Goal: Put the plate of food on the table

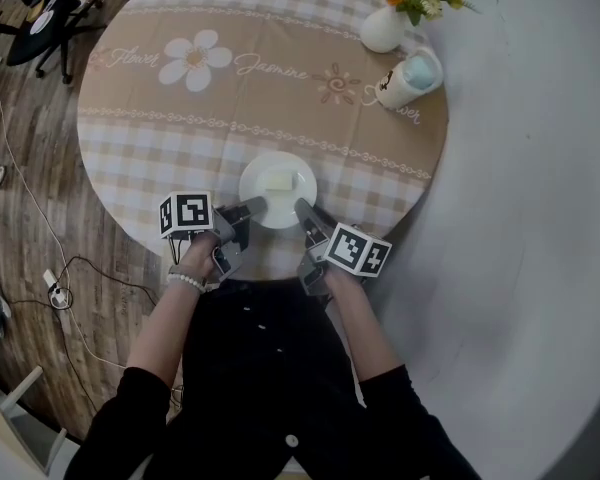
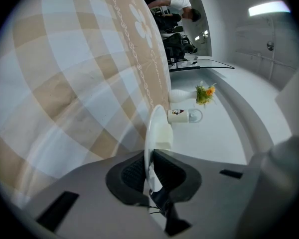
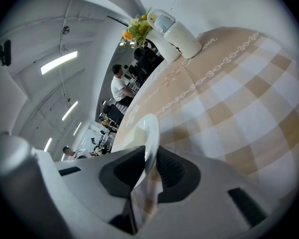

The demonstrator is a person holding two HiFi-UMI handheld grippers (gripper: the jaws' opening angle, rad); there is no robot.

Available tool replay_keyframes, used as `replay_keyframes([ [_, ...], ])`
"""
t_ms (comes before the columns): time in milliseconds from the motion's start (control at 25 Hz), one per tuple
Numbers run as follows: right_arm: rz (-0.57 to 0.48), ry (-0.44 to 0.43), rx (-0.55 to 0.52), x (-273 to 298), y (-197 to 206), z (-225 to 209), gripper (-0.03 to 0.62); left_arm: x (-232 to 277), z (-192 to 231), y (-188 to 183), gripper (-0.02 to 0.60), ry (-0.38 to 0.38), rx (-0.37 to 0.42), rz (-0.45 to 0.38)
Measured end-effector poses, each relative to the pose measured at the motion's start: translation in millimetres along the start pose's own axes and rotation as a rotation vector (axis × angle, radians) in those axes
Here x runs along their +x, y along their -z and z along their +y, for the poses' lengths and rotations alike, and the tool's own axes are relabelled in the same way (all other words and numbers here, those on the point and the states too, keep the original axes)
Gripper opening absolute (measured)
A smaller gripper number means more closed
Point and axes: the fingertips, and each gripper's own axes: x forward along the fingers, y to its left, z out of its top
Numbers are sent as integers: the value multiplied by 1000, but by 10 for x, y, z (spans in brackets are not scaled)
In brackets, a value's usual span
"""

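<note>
Presently, over the near edge of the tabletop [image 1: 280, 98], two grippers are holding a plate [image 1: 280, 209].
Plate is sitting level, contact with the tabletop undetermined. Both the left gripper [image 1: 252, 208] and the right gripper [image 1: 305, 211] are clamping opposite rims, jaws closed on them. Pale food block [image 1: 278, 180] is lying at plate centre.

The plate [image 1: 278, 190] lies between the two pairs of fingers [image 1: 248, 208] at the near edge of the worktop [image 1: 180, 118], with the left gripper [image 1: 254, 206] on its left rim and the right gripper [image 1: 304, 210] on its right rim, and the food [image 1: 279, 180] is on the plate, just ahead of the fingertips. Well ahead of the fingers and to the right, the mug [image 1: 410, 78] stands on the worktop, and the vase [image 1: 383, 28] stands just behind it. Whether the plate touches the worktop I cannot tell.
</note>
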Motion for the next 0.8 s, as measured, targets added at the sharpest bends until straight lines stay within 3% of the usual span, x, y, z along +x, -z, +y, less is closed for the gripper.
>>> replay_keyframes([
  [800, 68, 88, 58, 183, 103, -256, 54, 112, 275, -38, 17, -110, 6, 49],
])
